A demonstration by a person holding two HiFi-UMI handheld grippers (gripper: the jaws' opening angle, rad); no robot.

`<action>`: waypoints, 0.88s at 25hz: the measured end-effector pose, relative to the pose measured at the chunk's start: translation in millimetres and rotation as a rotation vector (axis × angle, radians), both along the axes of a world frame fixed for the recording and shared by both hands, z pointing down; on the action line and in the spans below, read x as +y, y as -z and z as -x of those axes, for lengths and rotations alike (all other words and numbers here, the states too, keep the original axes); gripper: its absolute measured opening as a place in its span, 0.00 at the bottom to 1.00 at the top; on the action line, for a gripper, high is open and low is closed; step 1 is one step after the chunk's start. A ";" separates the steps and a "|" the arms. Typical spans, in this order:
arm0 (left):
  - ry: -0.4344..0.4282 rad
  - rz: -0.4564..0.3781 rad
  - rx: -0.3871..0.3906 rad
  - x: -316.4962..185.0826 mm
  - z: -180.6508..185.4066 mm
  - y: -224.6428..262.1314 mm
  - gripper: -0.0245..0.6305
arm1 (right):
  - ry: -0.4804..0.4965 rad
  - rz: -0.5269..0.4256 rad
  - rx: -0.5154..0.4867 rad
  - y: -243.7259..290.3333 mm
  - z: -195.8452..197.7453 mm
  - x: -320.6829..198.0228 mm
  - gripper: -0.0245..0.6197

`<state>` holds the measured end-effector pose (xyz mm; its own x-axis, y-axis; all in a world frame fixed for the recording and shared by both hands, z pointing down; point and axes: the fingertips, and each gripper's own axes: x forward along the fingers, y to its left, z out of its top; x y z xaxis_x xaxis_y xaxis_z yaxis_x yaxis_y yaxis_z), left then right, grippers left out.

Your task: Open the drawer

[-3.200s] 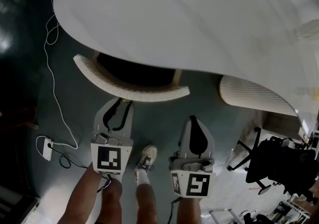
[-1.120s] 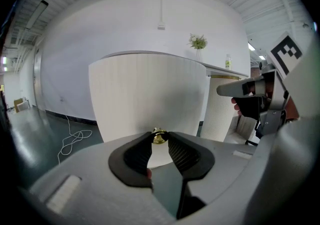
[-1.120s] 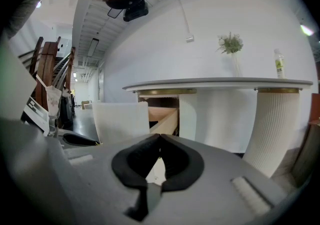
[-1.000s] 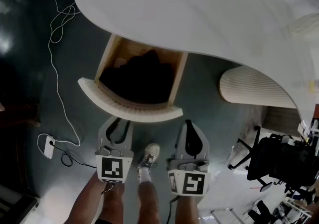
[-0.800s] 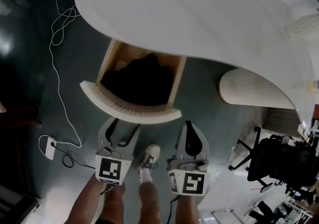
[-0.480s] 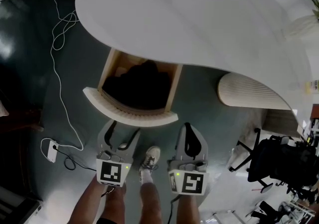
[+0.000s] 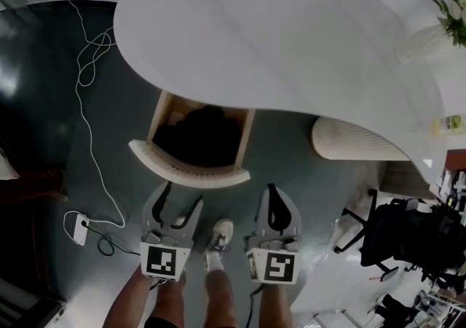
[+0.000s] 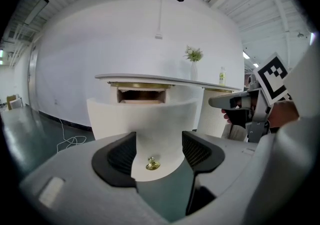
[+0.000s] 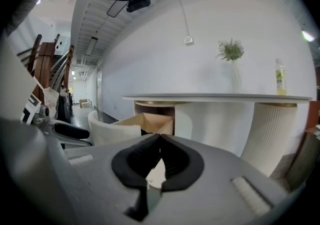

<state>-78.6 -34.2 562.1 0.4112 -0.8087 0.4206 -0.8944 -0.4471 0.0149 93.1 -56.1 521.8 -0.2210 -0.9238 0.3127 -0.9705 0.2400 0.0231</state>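
— Drawer point(image 7: 198, 146) first: where did we see it?
— We saw it standing open, drawn out from under the edge of the white table point(image 7: 291, 42). Its curved white front point(image 7: 188, 170) faced us, and something dark lay inside that we could not identify.
— And the grippers?
— The left gripper point(image 7: 180, 195) hovered just in front of the drawer, jaws released and spread wide. The drawer's brass knob point(image 8: 152, 164) showed between them, but the pads touched nothing. The right gripper point(image 7: 273, 189) hung off the right end of the drawer front, jaws clenched together on nothing.
— Farther out?
— A ribbed white pedestal point(image 7: 357, 141) stood to the drawer's right, and a white cable point(image 7: 87, 137) trailed away to the drawer's left. A black office chair point(image 7: 408, 235) stood well to the right of the drawer.
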 end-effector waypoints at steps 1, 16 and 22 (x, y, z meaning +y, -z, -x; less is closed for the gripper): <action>0.003 -0.003 -0.001 -0.6 1.0 5.4 0.49 | 0.001 -0.005 0.002 5.1 -0.2 -1.3 0.04; 0.027 -0.110 0.013 -26.9 8.7 136.0 0.42 | -0.034 -0.060 0.004 119.4 -3.2 -10.8 0.04; 0.016 -0.218 0.012 -50.5 13.5 222.9 0.33 | -0.045 -0.108 -0.004 194.4 -2.7 -16.2 0.04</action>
<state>-92.1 -84.8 339.2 0.4016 -0.8864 0.2302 -0.9017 -0.4267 -0.0699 95.8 -72.3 327.5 -0.1795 -0.9611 0.2097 -0.9804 0.1925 0.0430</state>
